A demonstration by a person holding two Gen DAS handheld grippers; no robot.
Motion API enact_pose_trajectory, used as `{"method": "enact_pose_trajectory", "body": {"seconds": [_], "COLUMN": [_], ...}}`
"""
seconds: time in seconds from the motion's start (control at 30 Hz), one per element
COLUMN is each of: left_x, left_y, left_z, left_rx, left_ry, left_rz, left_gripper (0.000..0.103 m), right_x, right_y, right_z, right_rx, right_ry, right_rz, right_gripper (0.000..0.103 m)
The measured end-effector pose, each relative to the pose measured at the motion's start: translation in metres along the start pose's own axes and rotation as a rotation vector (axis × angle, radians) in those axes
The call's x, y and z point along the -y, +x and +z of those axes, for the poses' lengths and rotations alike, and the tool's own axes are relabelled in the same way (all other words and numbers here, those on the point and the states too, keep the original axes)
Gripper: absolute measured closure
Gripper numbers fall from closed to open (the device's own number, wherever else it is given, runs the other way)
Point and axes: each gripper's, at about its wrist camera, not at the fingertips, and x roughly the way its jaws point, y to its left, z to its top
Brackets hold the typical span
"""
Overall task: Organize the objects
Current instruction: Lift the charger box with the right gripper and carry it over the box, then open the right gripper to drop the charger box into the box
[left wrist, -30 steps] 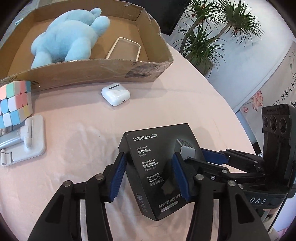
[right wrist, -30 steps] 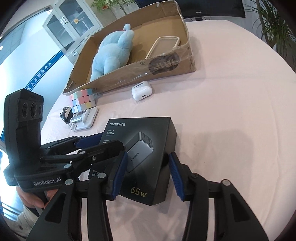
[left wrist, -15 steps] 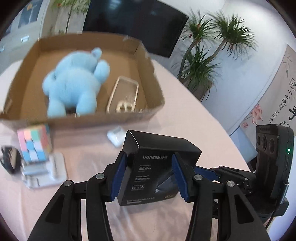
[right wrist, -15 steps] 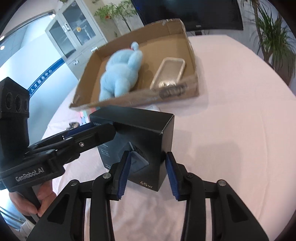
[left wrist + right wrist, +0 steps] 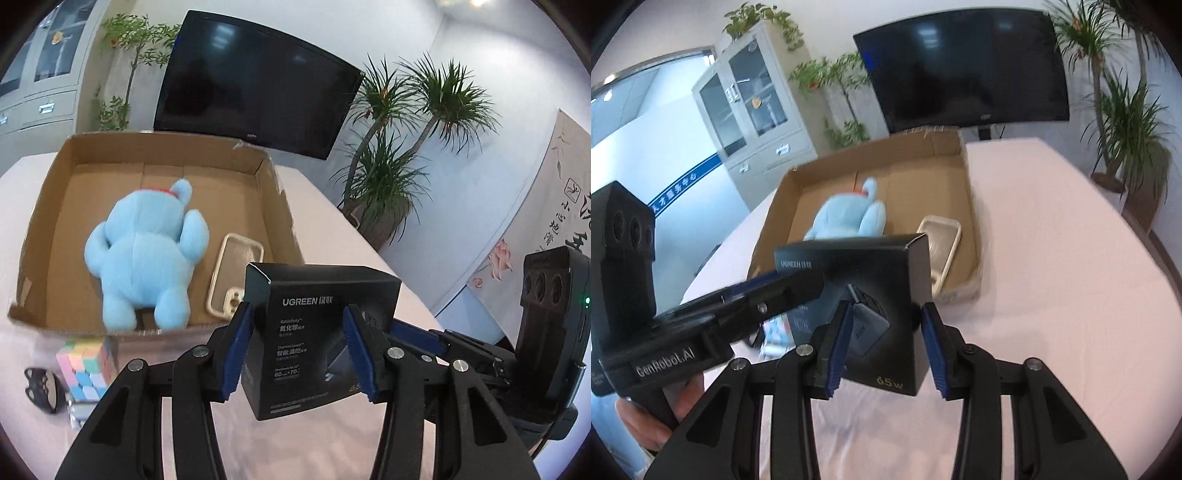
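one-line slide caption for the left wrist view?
Both grippers hold a black charger box above the table, before a cardboard box holding a plush toy.

A matt black card carton [image 5: 325,332] hangs before the rough brown cardboard box [image 5: 273,192] holding a fuzzy blue plush toy [image 5: 144,254].

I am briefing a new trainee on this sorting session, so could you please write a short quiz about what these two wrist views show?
1. True or false: the black charger box is held by both sets of tongs, the left tongs and the right tongs, at once.
2. Which items lie inside the cardboard box?
A) blue plush toy and phone case
B) pastel puzzle cube and earbuds case
C) nothing
3. Fill in: the pastel puzzle cube sits on the table, ____ the cardboard box.

Key: 1 true; 2 A; 3 outside.
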Motion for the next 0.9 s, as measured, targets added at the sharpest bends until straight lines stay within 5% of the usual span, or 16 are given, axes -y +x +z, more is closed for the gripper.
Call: {"method": "enact_pose_trajectory", "body": {"seconds": [0.5,0.9], "left_x": [-0.025,-0.056], "left_y": [0.042,0.127], "left_z": [0.036,0.048], "left_rx": [-0.008,-0.088], "left_ry": [-0.013,-0.005], "left_rz": [0.031,0.099], "left_gripper": [0.057,0.057], "right_x": [-0.005,0.017], "right_y": [0.04,0.115], "right_z": [0.037,0.05], "right_rx": [0.018,-0.009], "right_ry": [-0.09,-0.105], "right_rz": [-0.083,-0.163], "right_gripper": [0.068,0.068]}}
